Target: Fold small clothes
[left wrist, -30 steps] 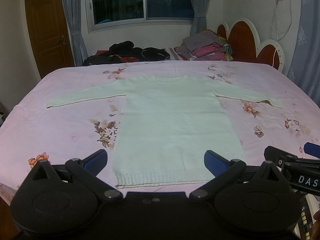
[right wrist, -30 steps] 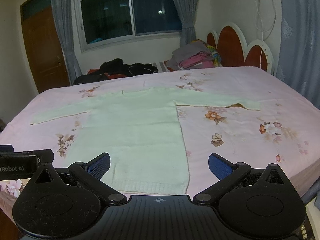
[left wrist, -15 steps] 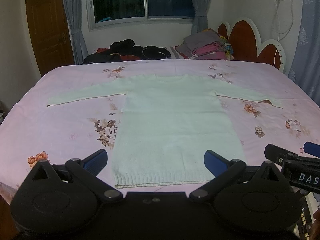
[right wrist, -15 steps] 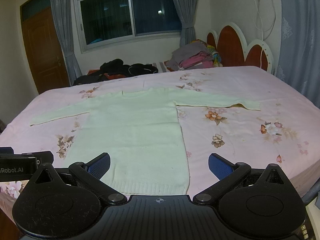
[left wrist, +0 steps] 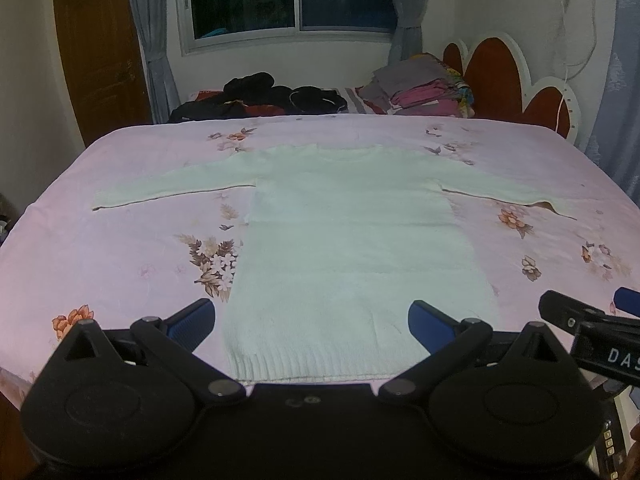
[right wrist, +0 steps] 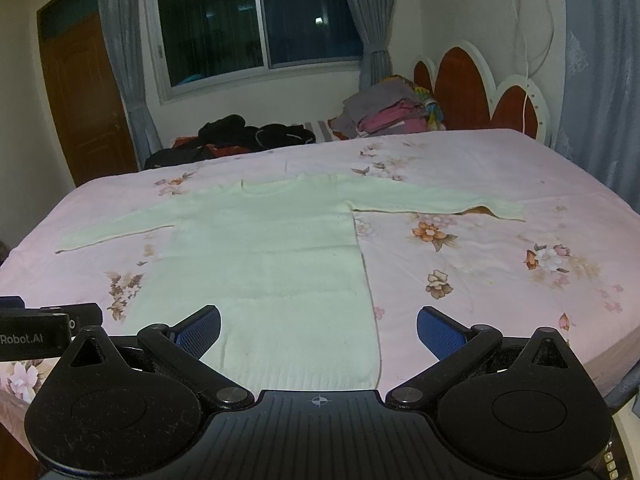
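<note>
A pale mint-green knitted long-sleeved sweater (left wrist: 352, 240) lay flat, sleeves outspread, mid-frame on the pink floral bedsheet (left wrist: 120, 248), its ribbed hem at the lower centre between the wide-open, empty left gripper (left wrist: 312, 318), while the right gripper (right wrist: 319, 330), likewise spread and empty, straddled its lower right corner.

The ribbed hem of a pale cream knitted sweater (left wrist: 352, 248) disappears behind the black body of the left gripper (left wrist: 311, 322), and its right corner behind the right gripper (right wrist: 319, 330). Printed lettering on the neighbouring gripper is cut off by the frame edge in both views. Dark heaped clothes (right wrist: 236, 138) beyond the bed are indistinct.
</note>
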Action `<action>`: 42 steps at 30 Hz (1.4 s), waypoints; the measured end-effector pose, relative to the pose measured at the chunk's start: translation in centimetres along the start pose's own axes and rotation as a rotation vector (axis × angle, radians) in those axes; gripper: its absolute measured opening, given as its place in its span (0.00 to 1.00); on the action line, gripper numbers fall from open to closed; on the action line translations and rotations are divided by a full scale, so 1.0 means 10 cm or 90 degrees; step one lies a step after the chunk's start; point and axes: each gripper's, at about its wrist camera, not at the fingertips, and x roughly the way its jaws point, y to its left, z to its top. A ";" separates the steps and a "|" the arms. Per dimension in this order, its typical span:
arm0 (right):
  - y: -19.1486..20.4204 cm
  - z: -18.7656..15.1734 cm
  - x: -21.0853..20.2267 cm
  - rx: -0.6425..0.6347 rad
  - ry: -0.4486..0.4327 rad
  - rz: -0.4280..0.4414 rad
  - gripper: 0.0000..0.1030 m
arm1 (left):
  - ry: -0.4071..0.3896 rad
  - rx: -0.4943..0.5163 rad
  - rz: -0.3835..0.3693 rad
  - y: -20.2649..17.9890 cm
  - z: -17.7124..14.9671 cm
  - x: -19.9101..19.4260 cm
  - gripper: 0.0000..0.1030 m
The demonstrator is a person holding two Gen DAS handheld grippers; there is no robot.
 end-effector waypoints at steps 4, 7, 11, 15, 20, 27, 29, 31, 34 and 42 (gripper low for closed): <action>-0.03 0.03 0.10 0.003 0.004 -0.010 1.00 | 0.005 -0.001 0.001 0.03 0.06 0.12 1.00; -0.04 0.07 0.20 0.006 0.008 -0.019 1.00 | 0.008 -0.002 0.002 0.06 0.12 0.23 1.00; -0.06 0.13 0.35 0.010 0.010 -0.027 1.00 | 0.012 -0.003 0.002 0.11 0.20 0.39 1.00; -0.04 0.18 0.54 0.008 0.013 -0.038 1.00 | 0.019 0.006 0.001 0.15 0.30 0.60 1.00; -0.02 0.30 0.78 0.016 0.012 -0.058 1.00 | 0.018 0.020 -0.013 0.23 0.46 0.87 1.00; 0.01 0.52 1.14 0.037 0.019 -0.082 1.00 | 0.033 0.029 -0.031 0.39 0.70 1.26 1.00; 0.03 0.58 1.24 0.038 0.024 -0.089 1.00 | 0.037 0.030 -0.033 0.44 0.75 1.34 1.00; 0.07 0.62 1.31 0.035 0.025 -0.096 1.00 | 0.038 0.027 -0.037 0.50 0.80 1.42 1.00; 0.09 0.70 1.42 0.034 0.028 -0.110 1.00 | 0.040 0.021 -0.044 0.58 0.87 1.53 1.00; -0.03 0.84 1.67 0.037 0.032 -0.128 1.00 | 0.049 0.010 -0.041 0.67 1.01 1.80 1.00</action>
